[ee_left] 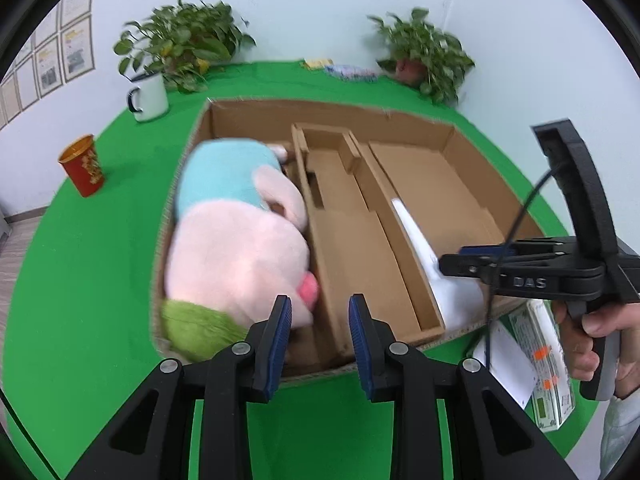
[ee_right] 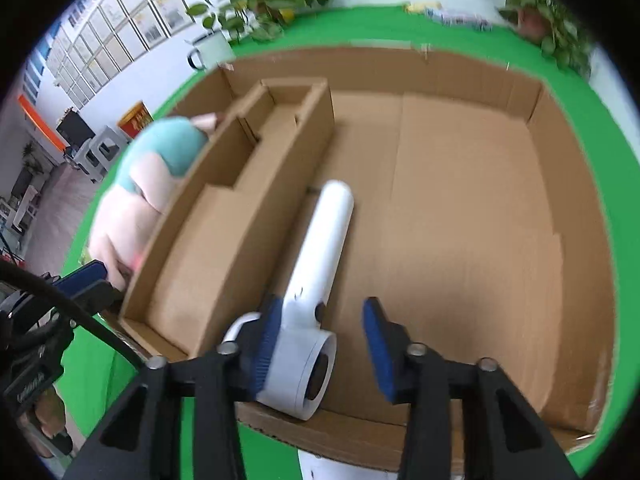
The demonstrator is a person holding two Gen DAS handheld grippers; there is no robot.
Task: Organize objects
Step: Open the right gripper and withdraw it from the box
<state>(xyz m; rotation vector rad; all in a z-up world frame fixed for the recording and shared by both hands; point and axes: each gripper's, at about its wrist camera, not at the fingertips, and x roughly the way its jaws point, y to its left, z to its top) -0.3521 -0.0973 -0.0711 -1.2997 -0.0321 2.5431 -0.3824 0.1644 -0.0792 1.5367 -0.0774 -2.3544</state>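
Observation:
A cardboard box (ee_left: 256,114) with inner dividers sits on the green table. A pink plush toy (ee_left: 236,248) in a blue shirt fills the box's left compartment; it also shows in the right wrist view (ee_right: 132,208). My left gripper (ee_left: 319,336) is open and empty just above the box's near edge, beside the toy. A white hair dryer (ee_right: 316,276) lies in the big right compartment (ee_right: 460,200), also visible in the left wrist view (ee_left: 420,248). My right gripper (ee_right: 320,344) is open, its left finger against the dryer's head, the right one apart.
A white mug (ee_left: 147,96), a red cup (ee_left: 82,164) and two potted plants (ee_left: 184,40) (ee_left: 424,52) stand on the table beyond the box. A green-white carton (ee_left: 548,364) and white paper (ee_left: 508,360) lie at the box's right front corner. The middle compartment (ee_left: 352,252) holds nothing.

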